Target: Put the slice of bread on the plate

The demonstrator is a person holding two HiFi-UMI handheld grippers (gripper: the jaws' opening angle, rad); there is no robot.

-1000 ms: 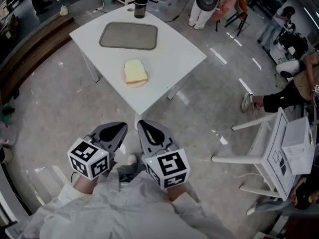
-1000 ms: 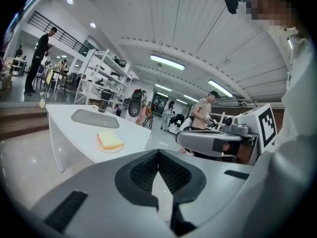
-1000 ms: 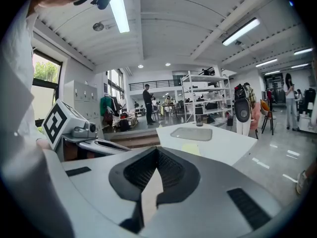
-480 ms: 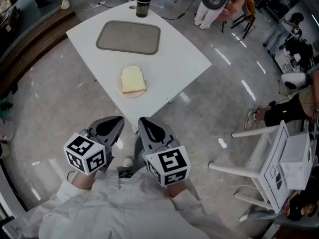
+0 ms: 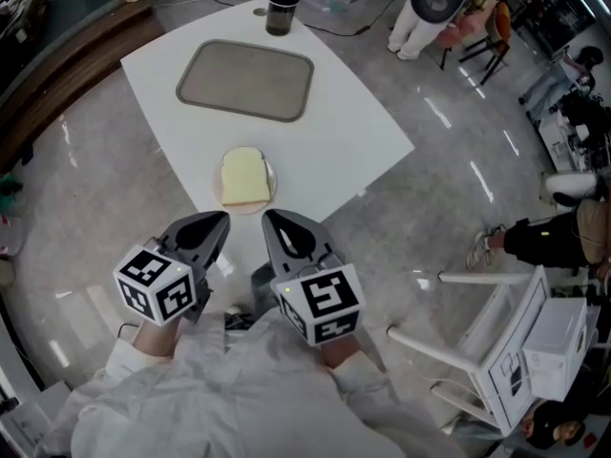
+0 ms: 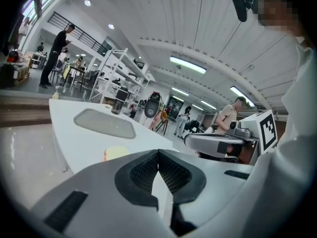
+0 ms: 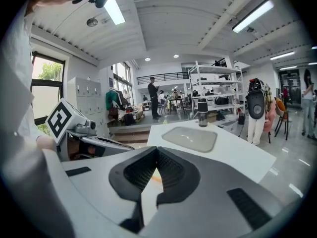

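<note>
So the table (image 5: 353,132) sits closer than a second ago, meaning the person is walking up to it. The slice of bread (image 5: 244,177) is already on the plate (image 5: 272,185) by the table's near edge. Left gripper (image 5: 216,221) and right gripper (image 5: 271,221) are both pinched together and empty, just short of that edge. Looks basically done to me.

No readable text, labels, brands or numbers anywhere.
</note>
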